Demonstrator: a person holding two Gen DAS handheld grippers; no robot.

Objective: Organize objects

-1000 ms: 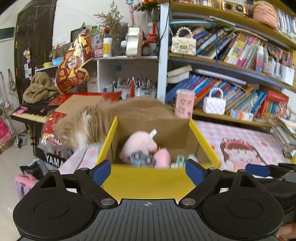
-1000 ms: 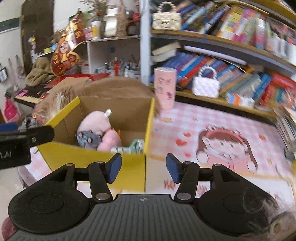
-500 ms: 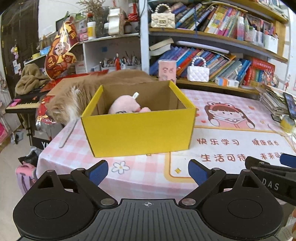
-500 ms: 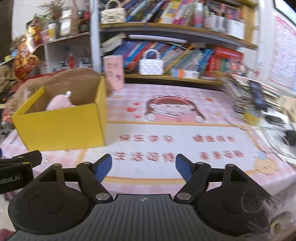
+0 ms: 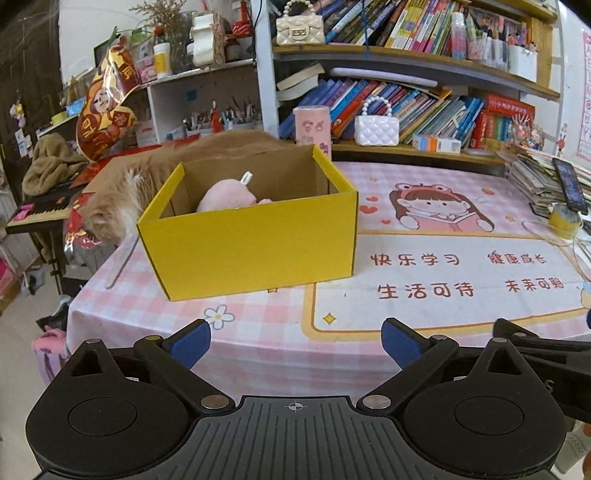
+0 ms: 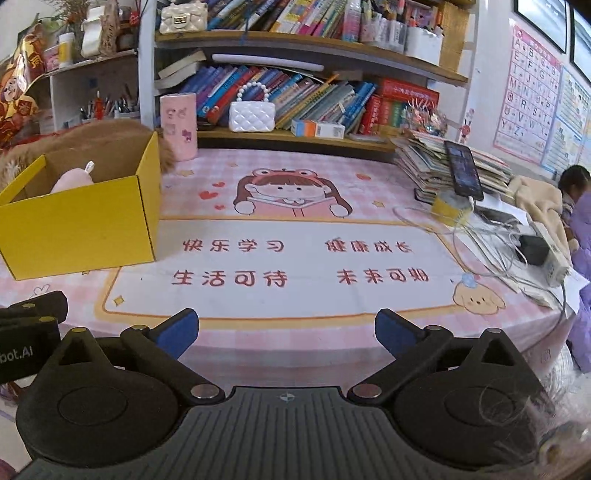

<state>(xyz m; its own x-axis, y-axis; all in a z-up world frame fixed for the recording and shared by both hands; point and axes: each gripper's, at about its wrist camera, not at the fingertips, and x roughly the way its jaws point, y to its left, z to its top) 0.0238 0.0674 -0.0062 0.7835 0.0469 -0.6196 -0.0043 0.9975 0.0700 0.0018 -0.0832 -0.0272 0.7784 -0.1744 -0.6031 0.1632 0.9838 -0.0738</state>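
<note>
**Yellow box sits ahead, left of your tongs**

Your left gripper [image 5: 295, 338] and right gripper [image 6: 286, 330] both hang spread and empty. Yellow box [image 5: 255, 240], pink plush [image 5: 227, 195] inside, lies forward-left on the tablecloth [image 6: 295, 229], nearer your left; its long side faces you.

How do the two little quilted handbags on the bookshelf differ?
The cream handbag sits on the upper shelf; the white handbag sits on the lower shelf, right of the pink canister. The cream one shows a dark clasp on its front flap; the white one shows none. The cream one looks yellowish, the white one glossy and pearly. Both are quilted, stand upright, and have a beaded loop handle.
</note>
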